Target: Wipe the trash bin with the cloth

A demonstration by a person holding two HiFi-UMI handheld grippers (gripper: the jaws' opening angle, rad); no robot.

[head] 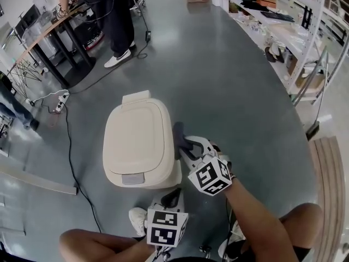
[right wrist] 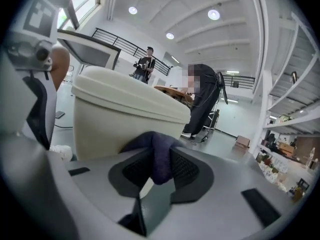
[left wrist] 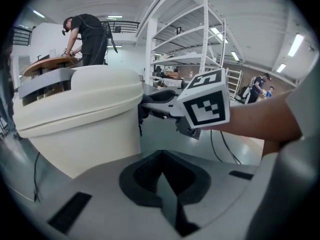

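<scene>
Right gripper: jaws clamped on the cloth, a dark purple wad. In the right gripper view the cloth fills the gap between the pads and bunches out past the tips of the right gripper. The bunch sits against the trash bin wall, just under the lid rim.

Trash bin: cream, lid down, standing on the grey floor mid-scene. The cloth contacts its right side, towards the near end. The left gripper view confirms this: the right gripper's tips meet the side of the bin below the lid overhang.

Left gripper: jaws pressed together, nothing between them. In its own view the left gripper shows closed pads with bare floor beyond. It sits just beside the bin's near-right corner, low down. Can't tell if it touches the bin.

Surroundings: a black cable runs along the floor left of the bin. A person stands at a desk far left. Shelving lines the right side.
</scene>
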